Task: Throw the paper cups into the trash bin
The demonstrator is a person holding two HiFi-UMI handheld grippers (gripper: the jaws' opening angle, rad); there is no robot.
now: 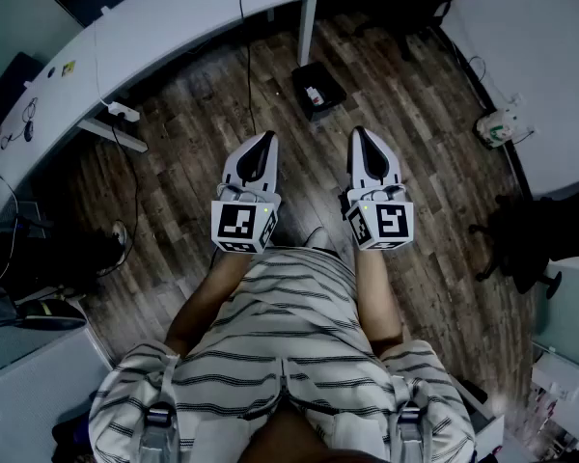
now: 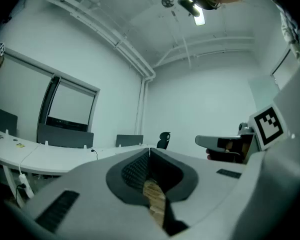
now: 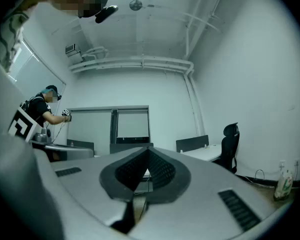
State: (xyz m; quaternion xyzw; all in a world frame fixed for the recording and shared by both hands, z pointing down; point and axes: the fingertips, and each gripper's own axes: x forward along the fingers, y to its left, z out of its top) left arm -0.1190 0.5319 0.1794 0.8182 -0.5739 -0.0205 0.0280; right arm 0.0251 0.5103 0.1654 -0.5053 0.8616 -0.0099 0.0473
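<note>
The small black square trash bin stands upright on the brown wooden plank floor beside the curved white desk's leg, mouth upward, holding something small and pale I cannot identify. The left tool and right tool point side by side towards it, both pinched together on nothing.

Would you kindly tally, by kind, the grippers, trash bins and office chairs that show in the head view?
Grippers: 2, the left gripper and the right gripper
Trash bin: 1
Office chair: 1
Total: 4
</note>
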